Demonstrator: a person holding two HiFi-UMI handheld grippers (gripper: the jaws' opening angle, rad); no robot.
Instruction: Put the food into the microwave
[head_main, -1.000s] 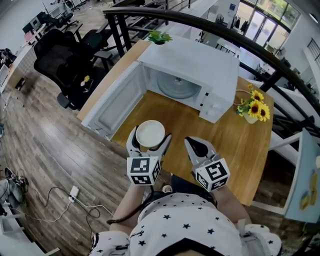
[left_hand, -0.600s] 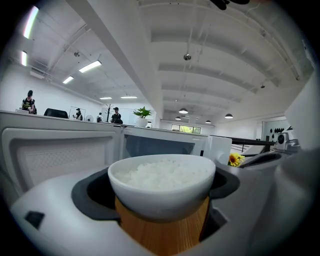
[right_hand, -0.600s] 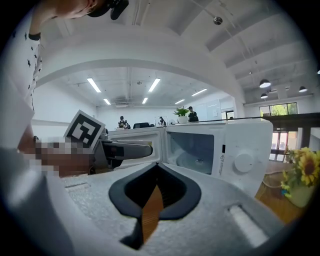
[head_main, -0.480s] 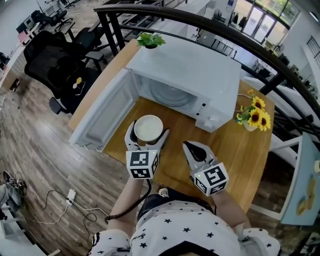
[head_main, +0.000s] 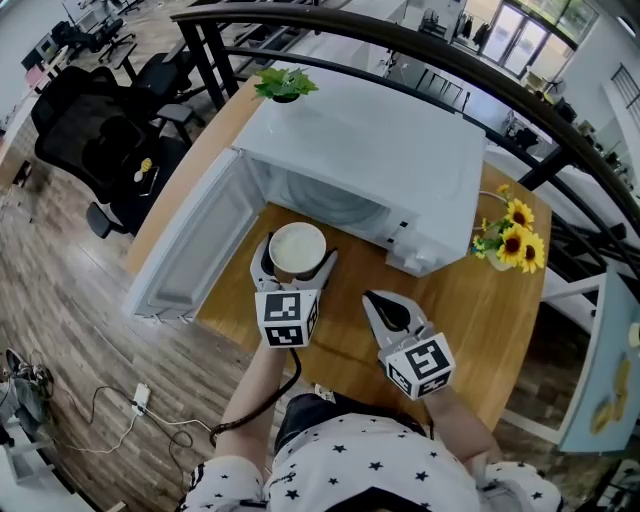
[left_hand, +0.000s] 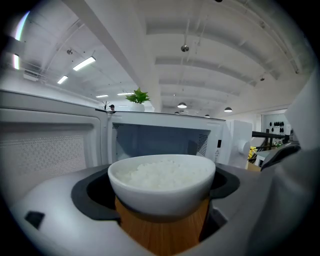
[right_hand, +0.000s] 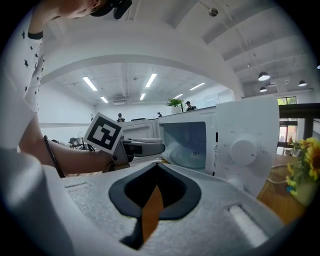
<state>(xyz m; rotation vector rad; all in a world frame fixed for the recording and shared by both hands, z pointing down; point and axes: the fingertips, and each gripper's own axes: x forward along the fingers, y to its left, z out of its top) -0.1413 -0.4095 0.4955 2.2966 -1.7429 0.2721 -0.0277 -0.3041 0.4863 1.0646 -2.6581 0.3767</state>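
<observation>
Rice bowl (left_hand: 161, 182) btwn left gripper (head_main: 297, 260) jaws, microwave (head_main: 370, 150) cavity partly hidden behind.

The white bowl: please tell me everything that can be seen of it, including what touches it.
The bowl is white, round and glossy, like ceramic, with a smooth, plain wall. It is filled almost to the rim with white rice. It sits upright between the fingers of the left gripper, which press on its sides. It is held over the wooden table, just in front of the open microwave, not yet inside.
</observation>
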